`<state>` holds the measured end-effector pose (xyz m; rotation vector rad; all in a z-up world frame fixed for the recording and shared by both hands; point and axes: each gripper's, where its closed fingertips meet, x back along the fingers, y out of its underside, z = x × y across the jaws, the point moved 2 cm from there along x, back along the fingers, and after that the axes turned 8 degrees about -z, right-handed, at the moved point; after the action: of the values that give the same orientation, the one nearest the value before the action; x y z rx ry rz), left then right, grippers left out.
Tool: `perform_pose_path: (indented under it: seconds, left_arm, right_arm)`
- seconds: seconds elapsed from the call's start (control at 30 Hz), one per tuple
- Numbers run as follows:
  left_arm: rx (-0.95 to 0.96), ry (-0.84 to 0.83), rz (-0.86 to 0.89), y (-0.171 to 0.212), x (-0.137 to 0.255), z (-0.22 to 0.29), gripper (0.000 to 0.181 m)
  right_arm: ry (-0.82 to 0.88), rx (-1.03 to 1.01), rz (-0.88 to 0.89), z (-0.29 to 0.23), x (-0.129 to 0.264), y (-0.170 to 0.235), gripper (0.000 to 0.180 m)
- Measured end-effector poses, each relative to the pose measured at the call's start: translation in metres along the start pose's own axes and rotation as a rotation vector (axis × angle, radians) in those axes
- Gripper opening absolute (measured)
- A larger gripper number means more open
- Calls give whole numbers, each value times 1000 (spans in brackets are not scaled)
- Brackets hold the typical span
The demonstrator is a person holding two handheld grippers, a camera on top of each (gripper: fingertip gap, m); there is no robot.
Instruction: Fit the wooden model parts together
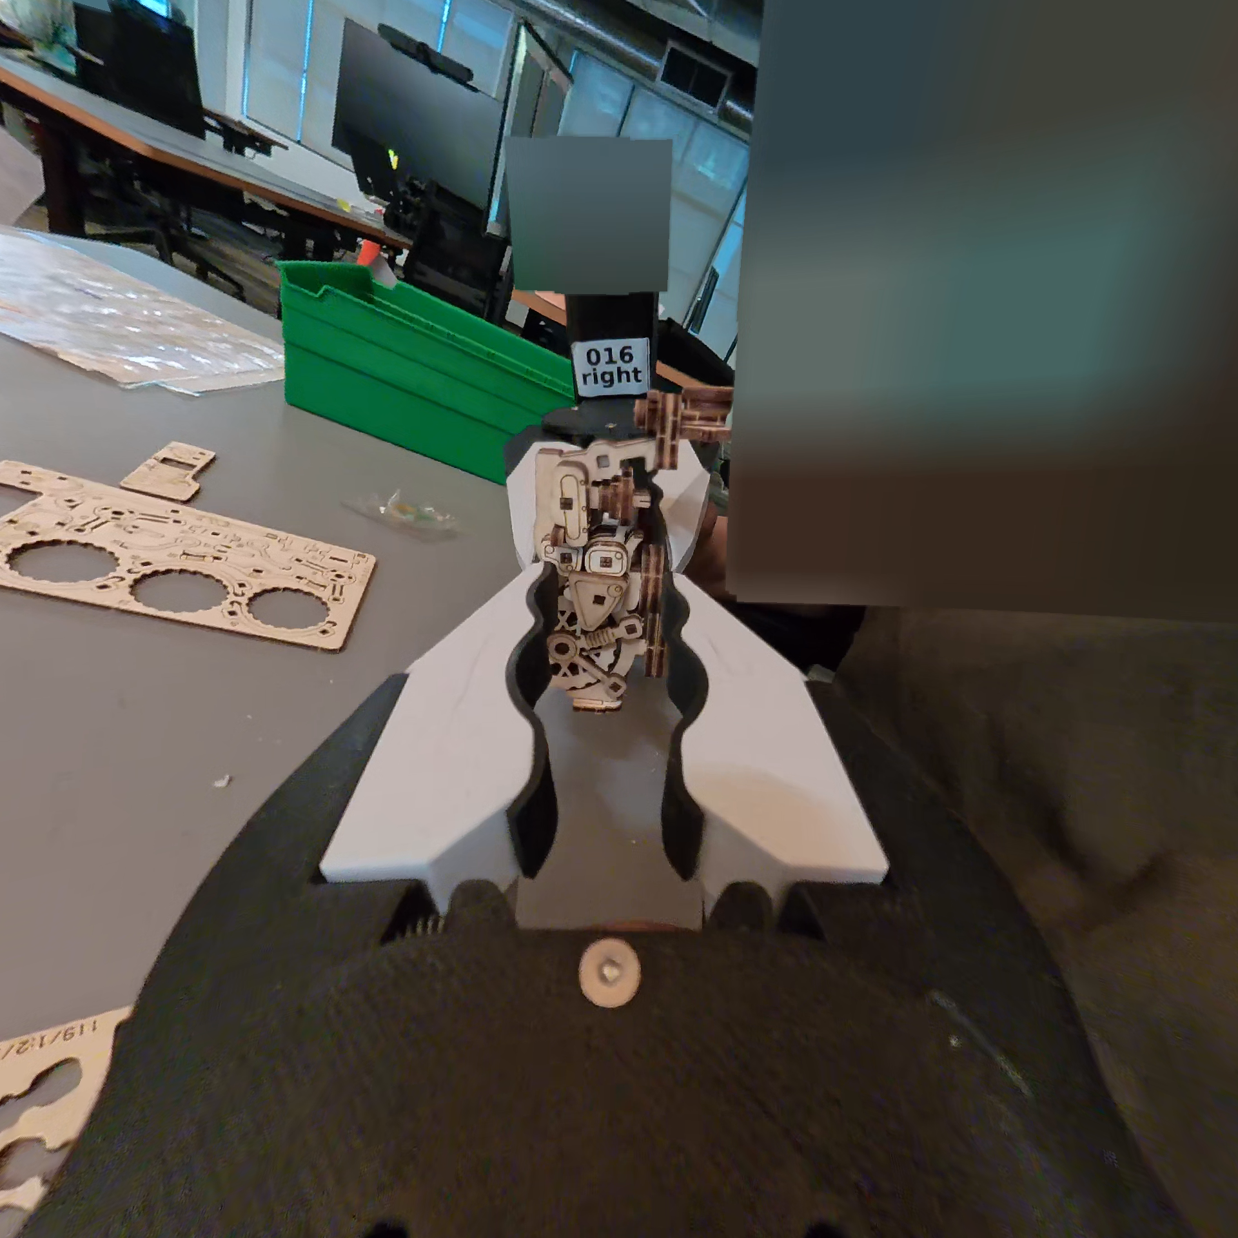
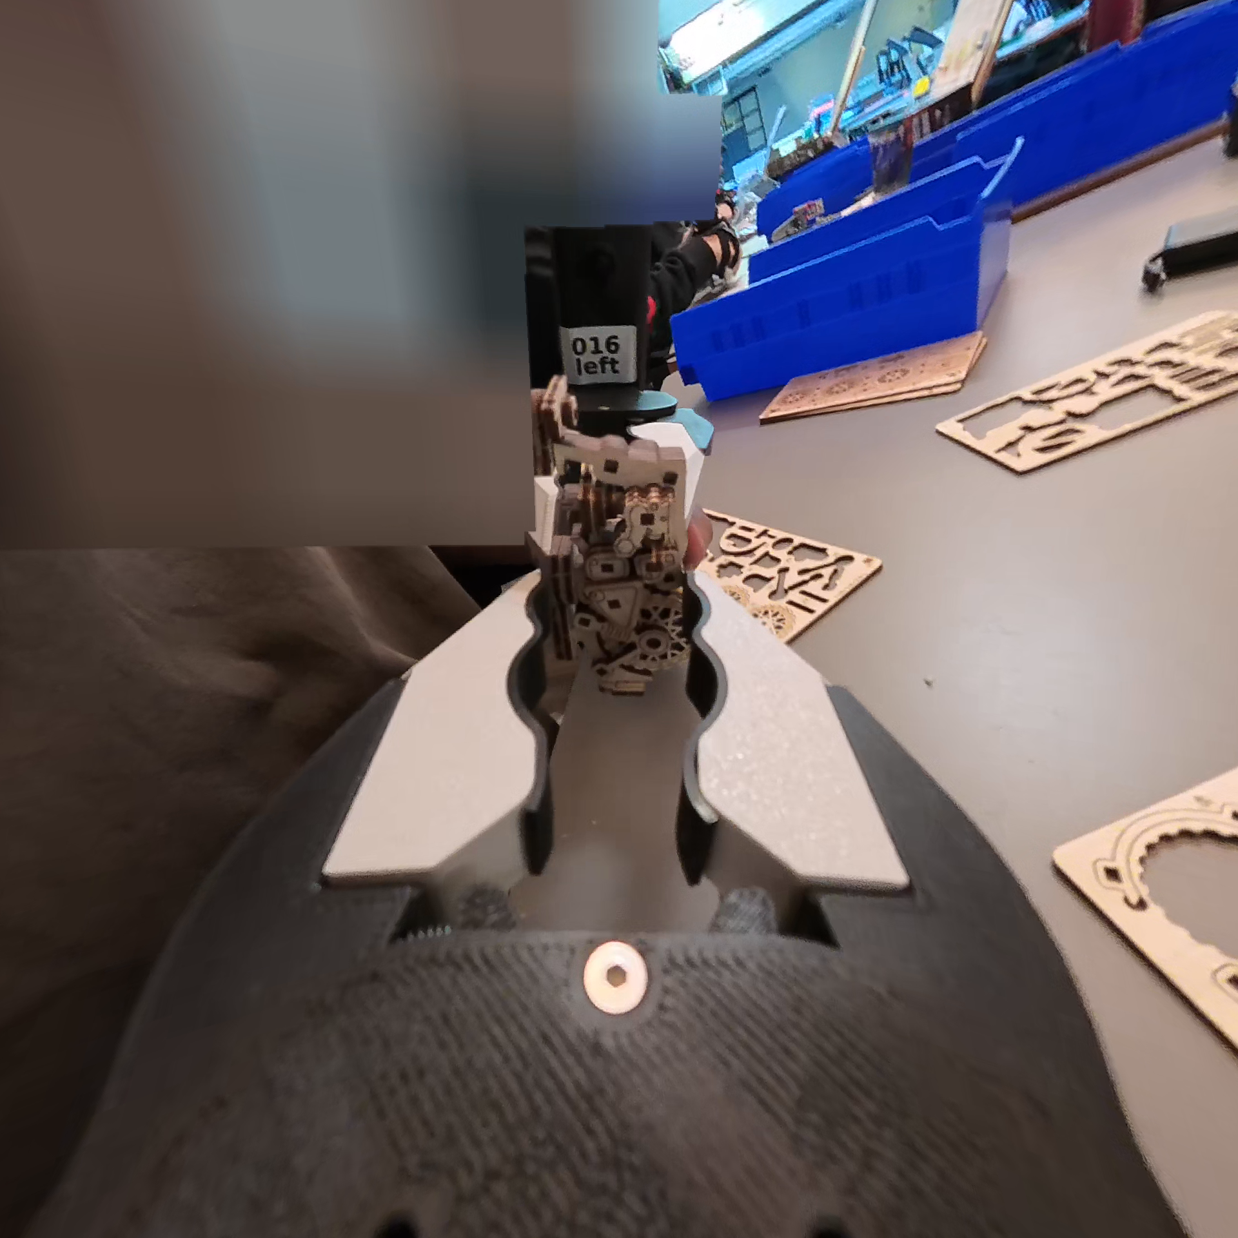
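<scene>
A partly built wooden model (image 1: 596, 623) with engraved gears and layered dark-edged plates is held upright above the grey table (image 1: 201, 737). My left gripper (image 1: 606, 589) is shut on its lower part. My right gripper (image 2: 616, 589) is shut on the same model (image 2: 623, 623) from the opposite side. The two grippers face each other. The right gripper's white fingers (image 1: 526, 496) show behind the model in the left wrist view. A dark cross-shaped wooden piece (image 1: 683, 419) sticks out at the model's top.
A green bin (image 1: 402, 375), a punched wooden sheet (image 1: 181, 569), a small loose wooden piece (image 1: 167, 472) and a small plastic bag (image 1: 402, 512) lie on the left. Blue bins (image 2: 871, 295) and several wooden sheets (image 2: 1105, 395) lie on the right. A person's brown clothing is close by. The grippers are tip to tip, or close to it.
</scene>
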<state>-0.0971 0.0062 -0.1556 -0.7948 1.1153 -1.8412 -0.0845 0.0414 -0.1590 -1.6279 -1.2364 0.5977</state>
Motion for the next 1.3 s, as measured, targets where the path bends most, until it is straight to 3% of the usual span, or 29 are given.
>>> perform_pose_path:
  seconds: [0.77,1.3]
  left_arm:
    - [27,26,-1,2,1,-2,29]
    - [-33,-12,19,-1,-1,3,28]
  right_arm:
    - [-68,-153,8,3,-1,2,37]
    - [-53,-102,-8,-1,2,-1,37]
